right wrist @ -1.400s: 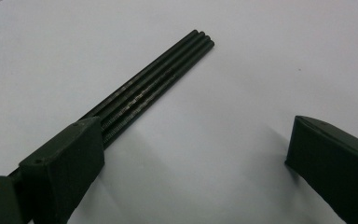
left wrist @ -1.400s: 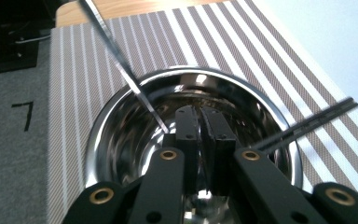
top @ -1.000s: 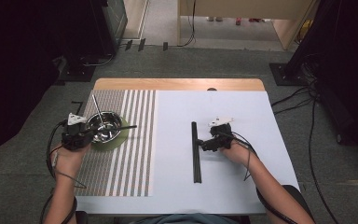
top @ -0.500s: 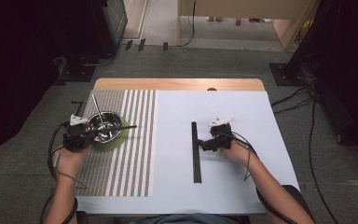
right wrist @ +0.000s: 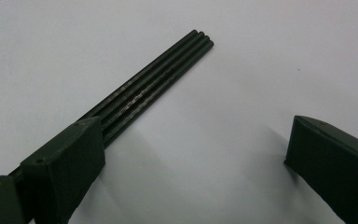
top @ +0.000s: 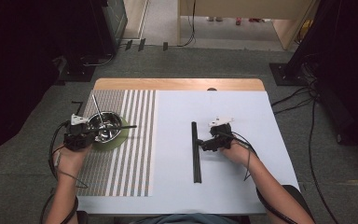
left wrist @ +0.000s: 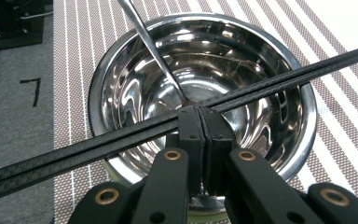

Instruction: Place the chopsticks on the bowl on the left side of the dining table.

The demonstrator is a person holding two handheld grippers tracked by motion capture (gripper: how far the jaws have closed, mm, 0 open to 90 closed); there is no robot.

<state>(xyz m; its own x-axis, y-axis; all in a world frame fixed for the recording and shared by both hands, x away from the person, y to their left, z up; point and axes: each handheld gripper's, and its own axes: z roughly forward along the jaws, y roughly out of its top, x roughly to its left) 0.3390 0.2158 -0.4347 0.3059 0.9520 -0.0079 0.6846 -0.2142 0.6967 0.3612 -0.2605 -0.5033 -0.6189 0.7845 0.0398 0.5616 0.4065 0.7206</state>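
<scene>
- Chopsticks [left wrist: 121, 140], a black pair, are pinched in the left gripper [left wrist: 199, 135]; its jaws are pressed together on them near mid-length.
- Held pair lies across the top of the steel bowl [left wrist: 121, 84], one end out past the rim over the striped mat [left wrist: 335, 140].
- Bowl stands on a green coaster [top: 116, 141] at the left of the table; a thin metal rod [left wrist: 149, 42], possibly a spoon handle, leans inside it.
- Right gripper [right wrist: 191, 154] has its jaws spread wide, low over the white sheet [right wrist: 261, 70].
- Bundle of further black sticks [right wrist: 158, 79] lies on that sheet, running under the gripper's left jaw; contact cannot be confirmed from this angle.
- Bowl and bundle are well apart.
</scene>
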